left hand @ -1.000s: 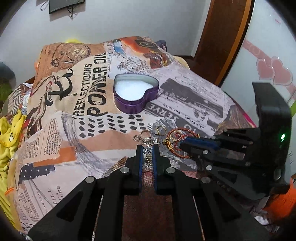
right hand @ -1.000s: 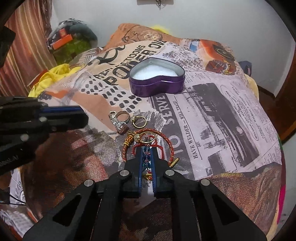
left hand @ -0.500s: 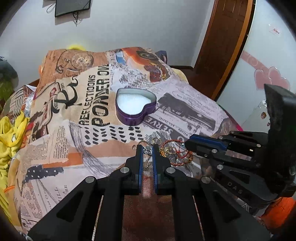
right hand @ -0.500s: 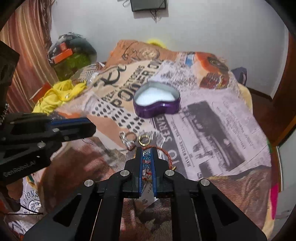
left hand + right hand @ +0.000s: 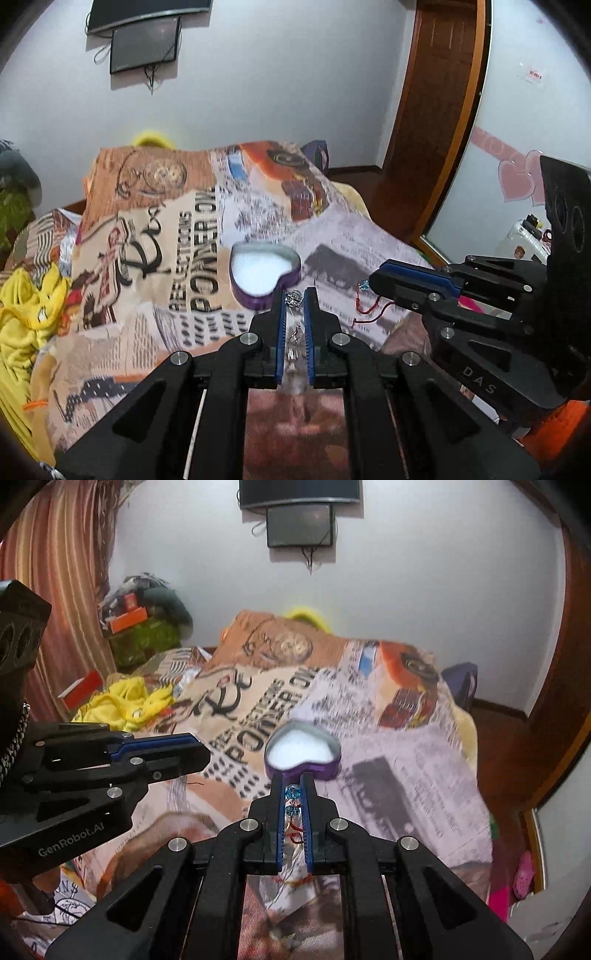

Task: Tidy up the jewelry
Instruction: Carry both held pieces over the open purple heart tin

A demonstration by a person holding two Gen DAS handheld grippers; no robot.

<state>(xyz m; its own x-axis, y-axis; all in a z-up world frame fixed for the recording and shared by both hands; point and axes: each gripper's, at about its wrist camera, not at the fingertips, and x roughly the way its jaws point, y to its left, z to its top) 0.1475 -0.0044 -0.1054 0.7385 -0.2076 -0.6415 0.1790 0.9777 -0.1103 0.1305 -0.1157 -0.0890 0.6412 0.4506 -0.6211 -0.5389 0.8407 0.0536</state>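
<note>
A purple heart-shaped tin (image 5: 263,274) with white lining stands open on the printed bedspread; it also shows in the right wrist view (image 5: 302,755). My left gripper (image 5: 294,295) is shut on a silver ring piece (image 5: 293,297), held above the bed just in front of the tin. My right gripper (image 5: 293,782) is shut on a red cord bracelet with blue beads (image 5: 293,794), also lifted in front of the tin. In the left wrist view the bracelet's red cord (image 5: 369,308) dangles from the right gripper (image 5: 376,282).
The bedspread (image 5: 155,258) covers the bed. Yellow cloth (image 5: 26,302) lies at its left edge. A wooden door (image 5: 436,110) and a mirror with pink hearts (image 5: 517,181) stand on the right. Clutter and a striped curtain (image 5: 48,590) are at the far left.
Both grippers have risen off the bedspread with their jewelry, the left with the silver ring piece, the right with the bracelet, and now sit higher, facing the tin.
</note>
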